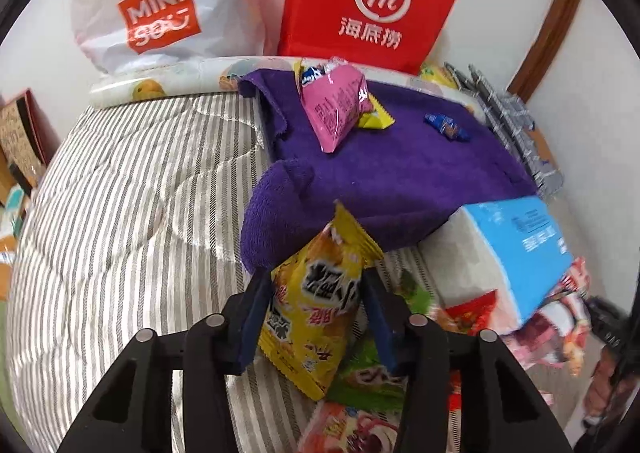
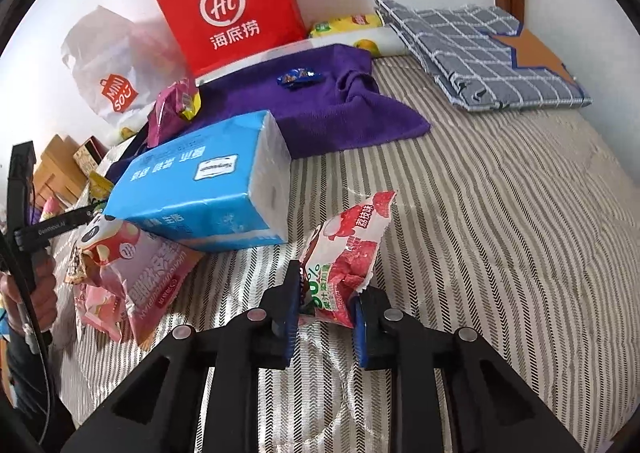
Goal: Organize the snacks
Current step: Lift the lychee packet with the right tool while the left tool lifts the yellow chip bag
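In the left wrist view my left gripper is shut on a yellow snack packet; both blue pads press its sides and its top corner stands up against the purple towel. Under it lie a green packet and a red-pink packet. In the right wrist view my right gripper is shut on a red lychee snack packet, held just above the striped bed cover. A pink packet and a small blue candy rest on the towel.
A blue tissue pack lies beside the towel, with a pink snack bag at its near end. A red paper bag and a white shopping bag stand against the wall. A folded checked cloth lies at the back right.
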The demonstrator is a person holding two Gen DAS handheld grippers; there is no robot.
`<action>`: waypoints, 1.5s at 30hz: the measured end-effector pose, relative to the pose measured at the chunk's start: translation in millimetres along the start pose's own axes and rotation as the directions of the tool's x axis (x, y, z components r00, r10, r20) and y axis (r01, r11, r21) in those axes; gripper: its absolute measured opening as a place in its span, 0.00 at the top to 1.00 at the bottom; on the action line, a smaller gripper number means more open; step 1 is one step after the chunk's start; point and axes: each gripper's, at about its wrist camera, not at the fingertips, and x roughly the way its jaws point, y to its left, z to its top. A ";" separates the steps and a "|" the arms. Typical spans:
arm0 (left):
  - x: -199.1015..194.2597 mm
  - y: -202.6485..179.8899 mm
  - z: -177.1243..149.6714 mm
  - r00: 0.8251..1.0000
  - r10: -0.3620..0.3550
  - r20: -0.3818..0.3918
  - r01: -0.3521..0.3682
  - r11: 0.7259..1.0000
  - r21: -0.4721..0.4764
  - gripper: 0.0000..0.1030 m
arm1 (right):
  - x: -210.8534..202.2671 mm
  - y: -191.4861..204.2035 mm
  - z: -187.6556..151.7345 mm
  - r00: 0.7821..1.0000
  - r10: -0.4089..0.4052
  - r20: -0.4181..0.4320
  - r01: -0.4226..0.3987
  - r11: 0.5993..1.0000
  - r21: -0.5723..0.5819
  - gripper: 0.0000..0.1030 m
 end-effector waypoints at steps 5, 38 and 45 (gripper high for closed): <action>-18.3 0.3 -9.2 1.000 0.003 0.027 -0.003 1.000 -0.003 0.63 | -14.2 3.9 -1.5 1.000 0.006 0.030 -0.006 1.000 0.000 0.78; -114.6 -68.1 -50.4 0.983 -0.140 0.116 0.136 0.990 0.045 0.64 | -114.0 36.9 -15.3 0.982 0.031 0.188 -0.022 0.999 -0.049 0.79; -120.1 -88.9 -40.5 0.976 -0.177 0.124 0.169 0.983 0.077 0.64 | -127.9 44.5 -7.1 0.975 0.039 0.221 -0.026 0.998 -0.063 0.79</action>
